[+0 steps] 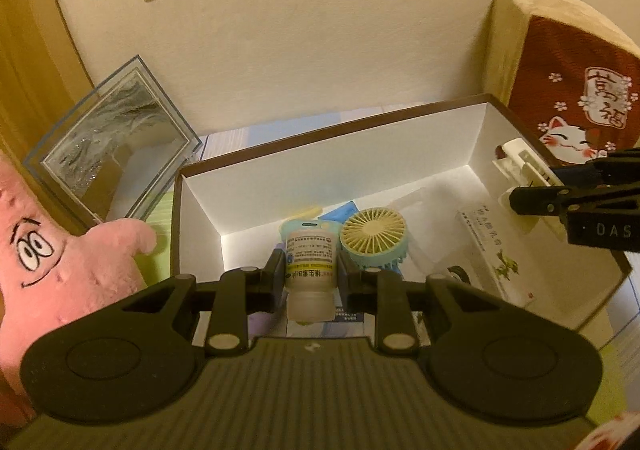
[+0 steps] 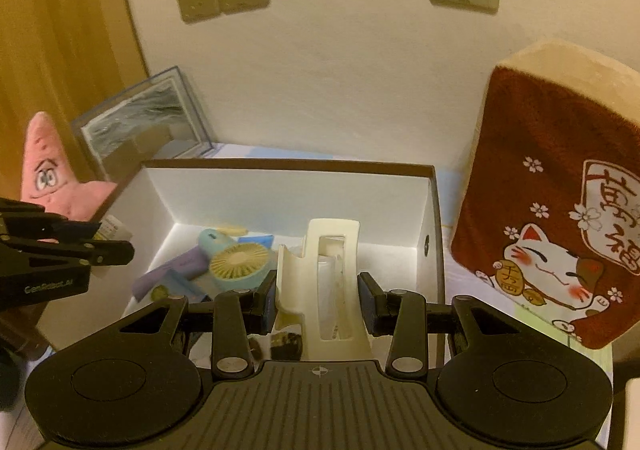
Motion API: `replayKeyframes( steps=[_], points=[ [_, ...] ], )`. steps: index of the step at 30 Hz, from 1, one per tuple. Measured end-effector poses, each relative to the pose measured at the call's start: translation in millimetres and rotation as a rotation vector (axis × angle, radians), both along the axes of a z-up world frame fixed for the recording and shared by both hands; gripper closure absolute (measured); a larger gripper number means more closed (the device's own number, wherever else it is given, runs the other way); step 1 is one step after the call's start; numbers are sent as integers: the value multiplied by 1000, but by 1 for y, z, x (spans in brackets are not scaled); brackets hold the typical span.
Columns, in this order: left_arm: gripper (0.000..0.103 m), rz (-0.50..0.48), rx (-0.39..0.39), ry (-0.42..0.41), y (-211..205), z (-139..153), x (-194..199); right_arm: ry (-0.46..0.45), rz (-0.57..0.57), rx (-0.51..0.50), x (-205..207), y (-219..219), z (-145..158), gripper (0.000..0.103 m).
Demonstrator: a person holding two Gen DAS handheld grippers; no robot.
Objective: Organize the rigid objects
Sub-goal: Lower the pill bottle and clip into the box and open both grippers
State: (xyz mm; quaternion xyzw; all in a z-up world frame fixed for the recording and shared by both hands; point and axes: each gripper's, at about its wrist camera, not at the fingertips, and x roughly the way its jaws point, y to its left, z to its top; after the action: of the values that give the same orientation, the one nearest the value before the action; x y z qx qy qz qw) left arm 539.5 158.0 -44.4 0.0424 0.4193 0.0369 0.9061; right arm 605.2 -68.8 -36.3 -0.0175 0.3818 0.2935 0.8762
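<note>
The left gripper (image 1: 308,278) pinches a small white bottle (image 1: 309,270) over the open white box (image 1: 332,166) (a small fan (image 1: 374,236) lies inside). The right gripper (image 2: 318,296) clamps a cream hair claw clip (image 2: 324,282) above the same box.

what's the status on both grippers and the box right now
Left gripper shut on small white bottle, above box. Right gripper shut on cream hair claw, also over box. Mini fan and cartons already inside; nothing blocking.

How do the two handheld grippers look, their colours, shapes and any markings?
Both grippers, left gripper and right gripper, are matte black plastic: ribbed body, two round discs, silver pivot pins, linkage arms, and blocky fingers with blue-edged pads. White lettering marks their sides.
</note>
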Motion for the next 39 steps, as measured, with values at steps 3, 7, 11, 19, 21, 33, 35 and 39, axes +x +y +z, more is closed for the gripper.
replayKeyframes(
  steps=[3, 7, 11, 19, 21, 33, 35, 39],
  points=[
    [79, 1, 4, 13, 2, -6, 10, 19, -9, 0, 10, 2, -6, 62],
    [79, 3, 2, 27, 5, -14, 21, 30, -16, -10, 21, 5, -13, 62],
    [79, 1, -1, 43, 7, -22, 31, 37, -17, -20, 28, 9, -18, 62],
    [79, 6, -19, 74, 13, -38, 46, 46, -21, -33, 37, 13, -26, 62],
    [79, 8, -23, 78, 14, -41, 49, 48, -22, -37, 38, 13, -27, 62],
    [63, 10, -38, 76, 18, -49, 59, 51, -29, -42, 45, 18, -32, 62],
    [60, 11, -37, 71, 19, -48, 59, 52, -30, -42, 46, 18, -32, 62],
    [57, 18, -40, 76, 22, -48, 60, 50, -32, -44, 48, 19, -33, 62]
  ],
)
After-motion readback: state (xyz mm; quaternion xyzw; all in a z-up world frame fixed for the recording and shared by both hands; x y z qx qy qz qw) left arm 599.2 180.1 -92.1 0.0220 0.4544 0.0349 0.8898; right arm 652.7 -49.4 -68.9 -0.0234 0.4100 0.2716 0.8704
